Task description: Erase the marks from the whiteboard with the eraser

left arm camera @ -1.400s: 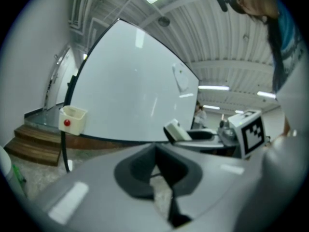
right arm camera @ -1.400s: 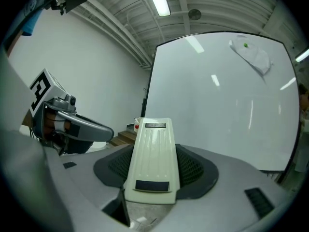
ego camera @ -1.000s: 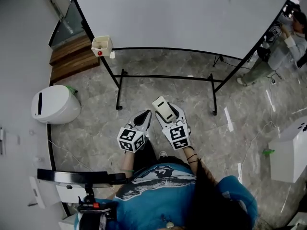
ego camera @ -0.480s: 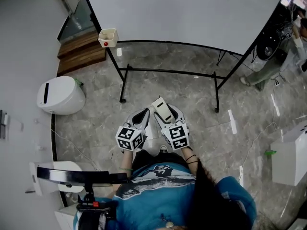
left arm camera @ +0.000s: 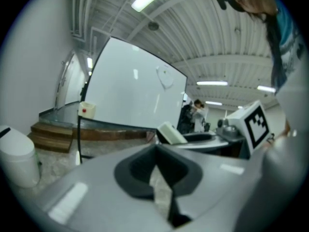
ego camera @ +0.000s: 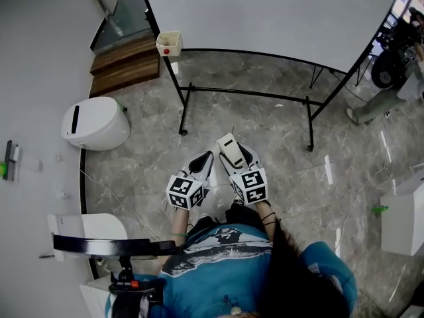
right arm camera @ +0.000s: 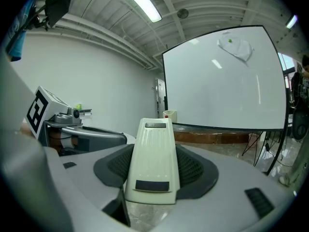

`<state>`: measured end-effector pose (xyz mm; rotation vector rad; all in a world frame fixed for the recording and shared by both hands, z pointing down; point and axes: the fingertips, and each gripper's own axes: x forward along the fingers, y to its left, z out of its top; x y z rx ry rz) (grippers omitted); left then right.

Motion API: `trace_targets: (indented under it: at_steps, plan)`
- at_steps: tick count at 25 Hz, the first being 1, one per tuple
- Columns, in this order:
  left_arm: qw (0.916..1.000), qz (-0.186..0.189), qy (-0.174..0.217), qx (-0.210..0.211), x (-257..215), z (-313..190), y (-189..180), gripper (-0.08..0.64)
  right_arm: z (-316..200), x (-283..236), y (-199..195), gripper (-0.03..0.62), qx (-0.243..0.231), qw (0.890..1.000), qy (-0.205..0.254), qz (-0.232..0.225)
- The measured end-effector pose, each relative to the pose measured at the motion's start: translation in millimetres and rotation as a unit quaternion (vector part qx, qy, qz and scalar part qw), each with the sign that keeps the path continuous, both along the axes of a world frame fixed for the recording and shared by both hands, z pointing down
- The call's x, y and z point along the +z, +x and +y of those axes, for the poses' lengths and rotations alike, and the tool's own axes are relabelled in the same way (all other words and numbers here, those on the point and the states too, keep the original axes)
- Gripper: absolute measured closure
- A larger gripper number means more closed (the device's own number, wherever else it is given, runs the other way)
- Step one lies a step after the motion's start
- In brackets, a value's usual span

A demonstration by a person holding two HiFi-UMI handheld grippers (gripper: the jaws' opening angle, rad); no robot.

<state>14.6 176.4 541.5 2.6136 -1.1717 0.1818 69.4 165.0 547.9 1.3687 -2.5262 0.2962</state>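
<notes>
The whiteboard [ego camera: 265, 12] is seen across the top of the head view, carried on a black stand [ego camera: 248, 93]. Compared with half a second ago, board and stand are found shifted to the right in that view, and the white bin [ego camera: 96, 123] on the floor is shifted the same way. The two grippers are kept low and close to the body, well apart from the board, as before. The right gripper [ego camera: 233, 150] is clamped on the cream eraser [ego camera: 228, 152], whose end is pointed toward the board. The left gripper [ego camera: 201, 163] is held just beside it with its jaws brought together on nothing. A small cream box [ego camera: 168, 44] is fixed at the board's lower left corner. A faint drawn mark [right arm camera: 235, 46] is left near the board's upper right.
</notes>
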Motion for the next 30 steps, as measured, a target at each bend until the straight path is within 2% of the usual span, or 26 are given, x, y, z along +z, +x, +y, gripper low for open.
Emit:
trace_targets:
  at_steps: [3,6,14,22,30]
  plan:
    - [0.9999,0.003,-0.004,-0.012,3.2,14.4,-34.7,0.560,17.8,5.2,-29.9,0.328,-0.003,1.000,-0.008,-0.001]
    - [0.9999,0.002,-0.007,-0.013,13.6,24.8,-49.5,0.560,31.3,16.2,-45.2,0.328,-0.003,1.000,-0.011,-0.006]
    - [0.9997,0.009,-0.014,0.016,22.0,75.5,-98.9,0.560,87.8,21.7,-99.4,0.328,0.015,1.000,-0.020,0.008]
    - [0.9996,0.020,0.003,0.020,17.8,85.5,-118.8,0.560,101.4,19.9,-109.9,0.328,0.032,0.999,-0.008,0.016]
    - [0.9989,0.025,0.012,0.038,19.8,76.7,-115.1,0.560,108.7,21.5,-100.5,0.328,0.052,0.998,-0.004,0.030]
